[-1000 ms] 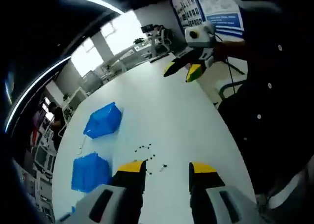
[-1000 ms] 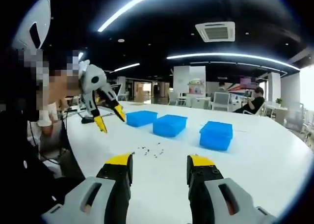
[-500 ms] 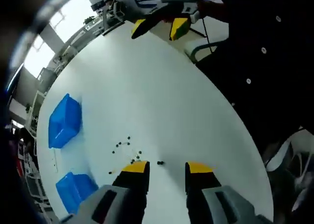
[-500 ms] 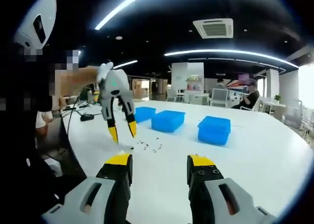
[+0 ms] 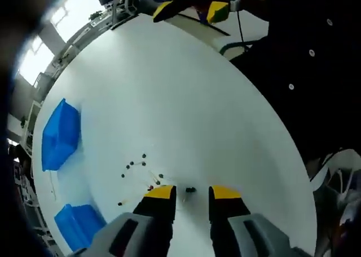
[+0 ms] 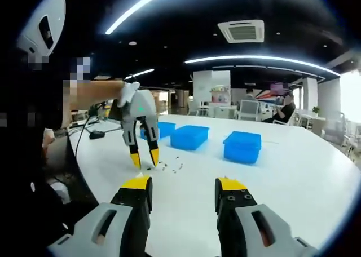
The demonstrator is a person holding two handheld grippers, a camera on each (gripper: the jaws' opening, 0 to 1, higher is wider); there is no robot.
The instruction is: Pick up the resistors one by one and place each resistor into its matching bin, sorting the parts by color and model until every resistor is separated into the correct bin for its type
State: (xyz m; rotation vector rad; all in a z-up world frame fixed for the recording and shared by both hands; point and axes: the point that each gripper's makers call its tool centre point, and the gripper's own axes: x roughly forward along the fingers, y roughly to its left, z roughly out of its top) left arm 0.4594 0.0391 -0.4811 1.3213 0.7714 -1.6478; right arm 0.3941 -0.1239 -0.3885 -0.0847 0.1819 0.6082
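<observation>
Sorting looks barely begun: resistors (image 5: 138, 169) lie loose on the table (image 5: 186, 99) at the left tongs (image 5: 190, 192), which straddle one with a narrow gap. Right tongs (image 6: 183, 184) hover wide and empty, bins (image 6: 189, 137) well beyond.

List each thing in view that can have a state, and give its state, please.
Left gripper: open, fingers either side of one dark resistor, low over the table.
Right gripper: open, holding nothing, raised above the table.
Resistors: loose on the table, unsorted.
Three blue bins: standing apart from the resistors; contents cannot be seen.
</observation>
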